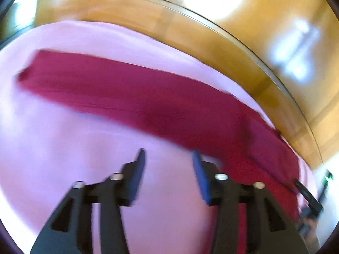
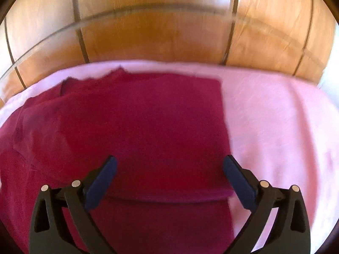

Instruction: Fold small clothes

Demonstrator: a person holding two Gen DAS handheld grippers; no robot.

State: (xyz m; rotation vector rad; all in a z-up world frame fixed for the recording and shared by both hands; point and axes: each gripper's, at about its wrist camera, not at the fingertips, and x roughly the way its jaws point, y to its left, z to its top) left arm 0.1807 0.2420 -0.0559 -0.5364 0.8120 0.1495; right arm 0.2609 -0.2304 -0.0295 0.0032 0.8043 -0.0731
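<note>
Both tongs, left [image 1: 168, 155] and right [image 2: 170, 163], gape empty above the crimson garment [image 2: 131, 127]

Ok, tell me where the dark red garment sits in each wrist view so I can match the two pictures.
Left wrist view: the dark red garment runs as a long band from upper left to lower right, beyond the open left tongs.
Right wrist view: it fills the centre and left, under and ahead of the open right tongs.
Shared landmark: the pink cloth beneath it, with wooden panelling behind.
</note>
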